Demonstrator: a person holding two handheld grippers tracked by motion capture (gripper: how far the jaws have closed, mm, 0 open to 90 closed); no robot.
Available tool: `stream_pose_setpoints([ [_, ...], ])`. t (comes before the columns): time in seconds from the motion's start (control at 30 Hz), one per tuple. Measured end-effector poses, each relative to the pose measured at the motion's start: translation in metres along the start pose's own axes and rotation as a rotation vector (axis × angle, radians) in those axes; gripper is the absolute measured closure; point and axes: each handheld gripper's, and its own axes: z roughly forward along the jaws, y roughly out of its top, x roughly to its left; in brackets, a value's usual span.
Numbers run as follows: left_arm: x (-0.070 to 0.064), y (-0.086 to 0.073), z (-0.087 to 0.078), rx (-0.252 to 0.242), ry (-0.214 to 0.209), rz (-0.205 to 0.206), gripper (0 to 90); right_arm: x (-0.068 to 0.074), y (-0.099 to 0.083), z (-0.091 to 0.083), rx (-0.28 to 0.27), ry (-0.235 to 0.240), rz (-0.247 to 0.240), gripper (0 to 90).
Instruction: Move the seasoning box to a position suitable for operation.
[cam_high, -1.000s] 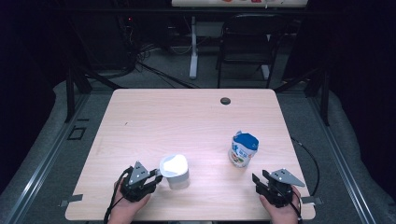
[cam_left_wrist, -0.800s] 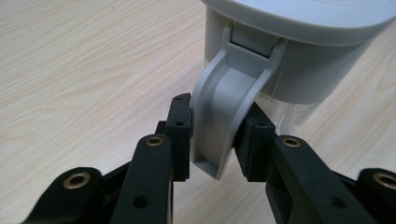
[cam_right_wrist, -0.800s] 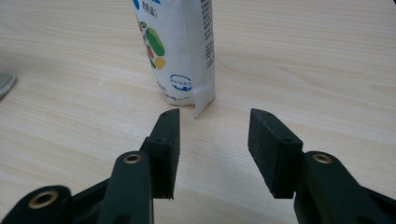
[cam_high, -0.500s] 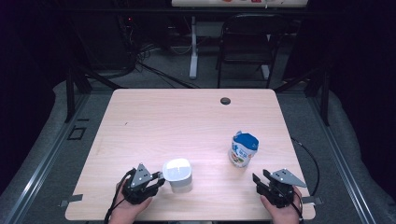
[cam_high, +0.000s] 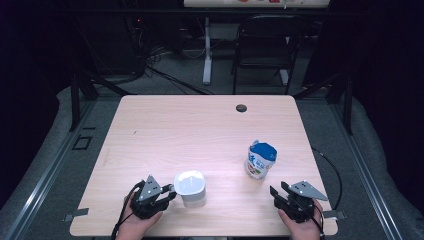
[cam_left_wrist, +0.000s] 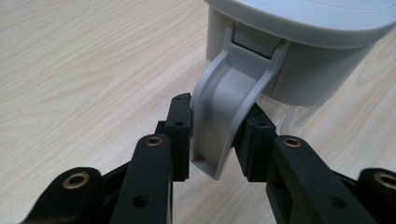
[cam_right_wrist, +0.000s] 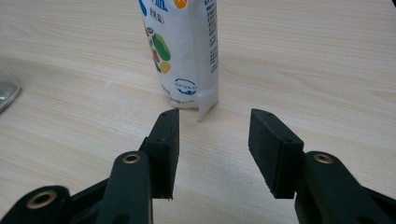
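- Light wooden table carries everything.
- White-lidded clear plastic jug stands near the front edge, left of centre.
- Blue-topped white pouch stands upright, right.
- Left gripper clamps the jug's grey handle.
- Right gripper is spread, empty, facing the pouch.

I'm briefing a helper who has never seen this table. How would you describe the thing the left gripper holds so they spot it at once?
On the wooden table, look along the near edge towards the left, where the left gripper is. Its jaws clamp the curved handle of a pale grey lidded jug with a clear lower body. Unlike the blue-topped printed pouch standing to the right, it is plain, unprinted and has a handle.
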Motion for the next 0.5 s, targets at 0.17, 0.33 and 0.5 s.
stream_pose_setpoints([
  [0.17, 0.0007, -0.0003, -0.0004, -0.001, -0.002, -0.023, 69.1, 0.0, 0.0, 0.0, 0.001, 0.001, 0.002, 53.1],
  [0.33, 0.0033, -0.0009, -0.0026, -0.013, -0.028, -0.059, 66.1, -0.0003, -0.0001, 0.0001, 0.002, -0.001, 0.004, 52.5],
  [0.5, 0.0037, 0.0003, -0.0062, -0.025, -0.037, -0.103, 60.8, 0.0002, -0.0002, 0.0003, 0.004, -0.001, 0.004, 52.3],
])
